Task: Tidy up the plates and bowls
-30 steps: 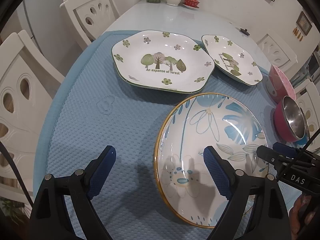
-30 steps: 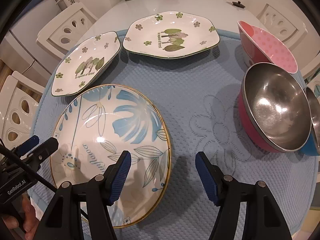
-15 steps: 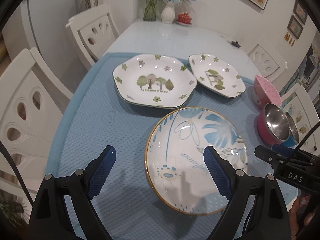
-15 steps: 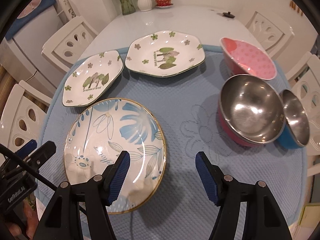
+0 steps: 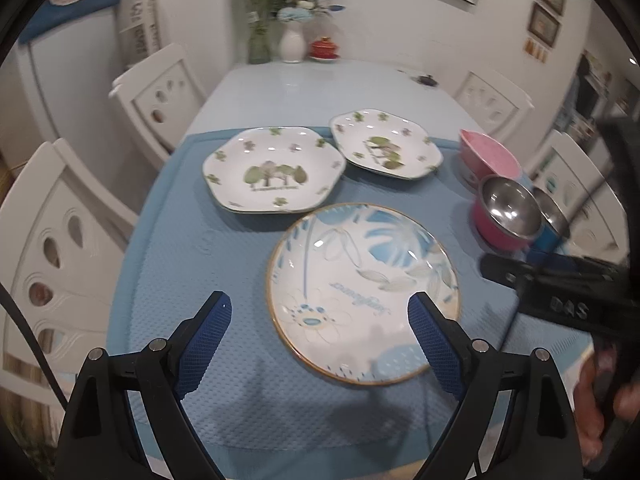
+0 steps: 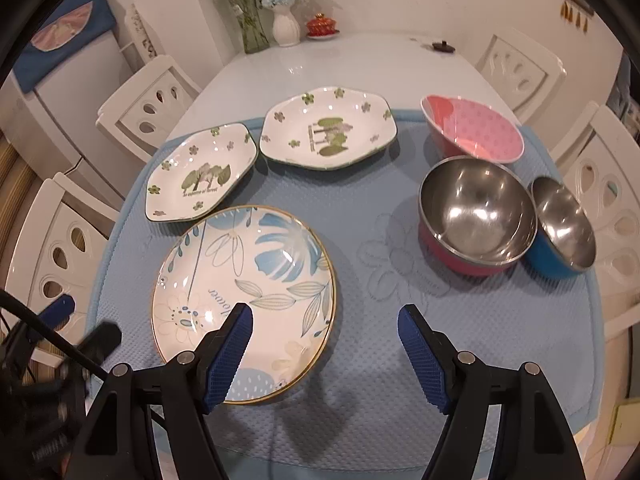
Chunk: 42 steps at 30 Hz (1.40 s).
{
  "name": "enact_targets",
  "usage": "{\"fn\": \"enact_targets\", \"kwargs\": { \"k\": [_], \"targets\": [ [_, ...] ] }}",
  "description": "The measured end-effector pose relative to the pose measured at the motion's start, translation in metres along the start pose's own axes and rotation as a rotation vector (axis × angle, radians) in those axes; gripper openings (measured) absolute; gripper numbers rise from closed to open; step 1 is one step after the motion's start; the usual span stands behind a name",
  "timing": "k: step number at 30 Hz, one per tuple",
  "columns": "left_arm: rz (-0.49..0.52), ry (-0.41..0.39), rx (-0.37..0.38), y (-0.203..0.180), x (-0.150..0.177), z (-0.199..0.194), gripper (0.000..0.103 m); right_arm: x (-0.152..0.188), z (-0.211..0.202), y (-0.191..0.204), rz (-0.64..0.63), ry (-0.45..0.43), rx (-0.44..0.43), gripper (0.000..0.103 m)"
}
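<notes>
A round blue-leaf plate (image 5: 362, 292) (image 6: 244, 294) lies on the blue mat (image 5: 224, 248) (image 6: 400, 340). Behind it sit two hexagonal tree-print plates, one larger (image 5: 274, 170) (image 6: 200, 178) and one smaller (image 5: 386, 144) (image 6: 328, 128). At the right stand a pink dotted bowl (image 6: 474, 130) (image 5: 490, 156), a steel bowl with a pink outside (image 6: 476, 214) (image 5: 506, 212) and a steel bowl with a blue outside (image 6: 564, 228) (image 5: 550, 220). My left gripper (image 5: 320, 334) hangs open above the round plate's near-left rim, holding nothing. My right gripper (image 6: 324, 344) hovers over that plate's right edge, jaws opening, nothing between them.
White chairs (image 5: 52, 252) (image 6: 604, 200) ring the white table (image 6: 340, 68). Vases with flowers (image 6: 286, 26) and a small red lidded pot (image 6: 322, 26) stand at the table's far end. A small dark object (image 6: 442, 46) lies far right.
Both grippers have risen and pulled back, so more of the table and all the bowls show. The right gripper's jaws have widened a little. No dish has moved.
</notes>
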State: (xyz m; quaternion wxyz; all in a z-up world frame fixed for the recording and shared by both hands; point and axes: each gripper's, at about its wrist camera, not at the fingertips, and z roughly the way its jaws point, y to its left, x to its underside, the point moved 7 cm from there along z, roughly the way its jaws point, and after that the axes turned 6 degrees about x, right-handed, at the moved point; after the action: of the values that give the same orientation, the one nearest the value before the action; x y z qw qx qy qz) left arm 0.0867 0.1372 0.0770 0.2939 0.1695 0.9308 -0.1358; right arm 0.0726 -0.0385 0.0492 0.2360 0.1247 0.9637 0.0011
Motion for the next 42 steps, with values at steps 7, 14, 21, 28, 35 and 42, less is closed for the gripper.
{"fn": "enact_targets", "kwargs": {
  "k": [7,14,21,28,35,42],
  "targets": [
    [-0.051,0.031,0.040,0.009,0.000,0.013,0.089,0.008,0.007,0.005,-0.001,0.023,0.007,0.073],
    [-0.090,0.053,0.037,0.026,-0.006,0.032,0.089,0.004,0.023,0.005,0.004,0.061,0.013,0.073],
    [-0.140,0.086,0.018,0.048,-0.011,0.050,0.089,-0.006,0.042,-0.001,0.019,0.065,-0.003,0.073],
    [-0.215,0.126,0.026,0.069,-0.002,0.069,0.089,-0.004,0.066,0.002,0.000,0.130,-0.020,0.073],
    [-0.201,0.141,0.042,0.065,-0.003,0.080,0.089,-0.005,0.074,0.013,-0.044,0.131,-0.027,0.073],
    [-0.163,0.151,0.042,0.058,-0.001,0.084,0.089,-0.003,0.078,0.009,-0.065,0.134,0.019,0.073]
  ]
}}
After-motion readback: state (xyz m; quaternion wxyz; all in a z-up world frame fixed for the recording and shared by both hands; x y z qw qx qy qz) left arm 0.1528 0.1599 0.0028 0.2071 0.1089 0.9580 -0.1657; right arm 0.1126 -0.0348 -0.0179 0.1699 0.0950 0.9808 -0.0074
